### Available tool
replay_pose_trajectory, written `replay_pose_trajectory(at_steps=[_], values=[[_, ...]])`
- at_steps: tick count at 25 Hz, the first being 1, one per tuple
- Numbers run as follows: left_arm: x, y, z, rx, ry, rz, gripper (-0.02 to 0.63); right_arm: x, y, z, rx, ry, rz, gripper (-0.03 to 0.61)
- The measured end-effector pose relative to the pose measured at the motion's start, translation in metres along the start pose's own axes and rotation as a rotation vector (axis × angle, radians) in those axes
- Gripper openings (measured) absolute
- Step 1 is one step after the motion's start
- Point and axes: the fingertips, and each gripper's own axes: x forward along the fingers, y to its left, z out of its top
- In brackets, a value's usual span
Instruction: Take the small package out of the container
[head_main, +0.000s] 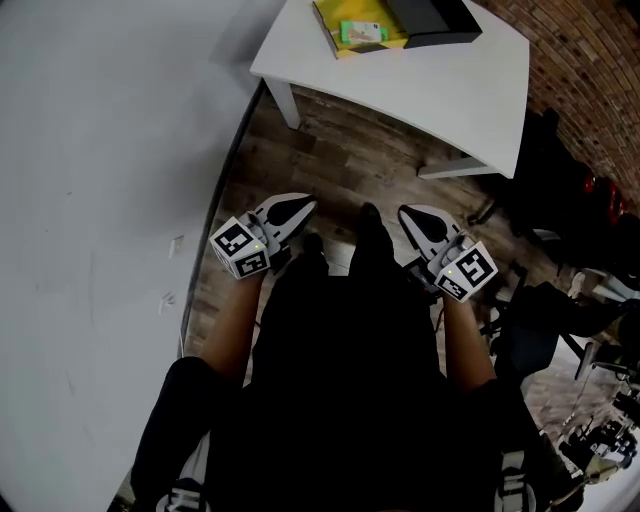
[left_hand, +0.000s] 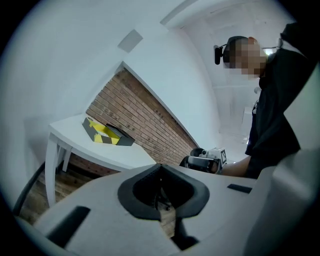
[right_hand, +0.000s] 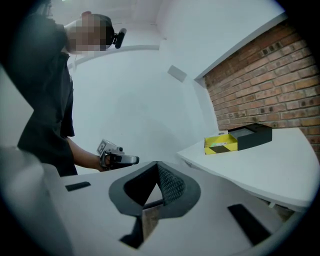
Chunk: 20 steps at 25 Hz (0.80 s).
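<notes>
White table stands on a wooden floor beside a brick wall. The yellow-and-black container lies near its back edge, well apart from both tongs. The small green package sits inside it, untouched, so the whole task looks left to do: reach, grip, lift out. The left gripper and right gripper are both closed on nothing, held low before the person's waist. The head view cuts the container off. Whether the black piece against it is a lid is unclear.
</notes>
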Motion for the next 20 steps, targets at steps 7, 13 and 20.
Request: replay_pose_trajectory(at_steps=[7, 13, 20], values=[[0.061, 0.003, 0.018, 0.009, -0.042, 0.085, 0.015, -0.010, -0.069, 0.032, -0.036, -0.002, 0.100, 0.006], [0.106, 0.004, 0.027, 0.020, -0.073, 0.158, 0.015, -0.023, -0.108, 0.047, -0.053, -0.013, 0.200, 0.006], [0.138, 0.006, 0.041, 0.034, -0.113, 0.256, 0.015, -0.037, -0.144, 0.053, -0.045, -0.019, 0.296, 0.006]])
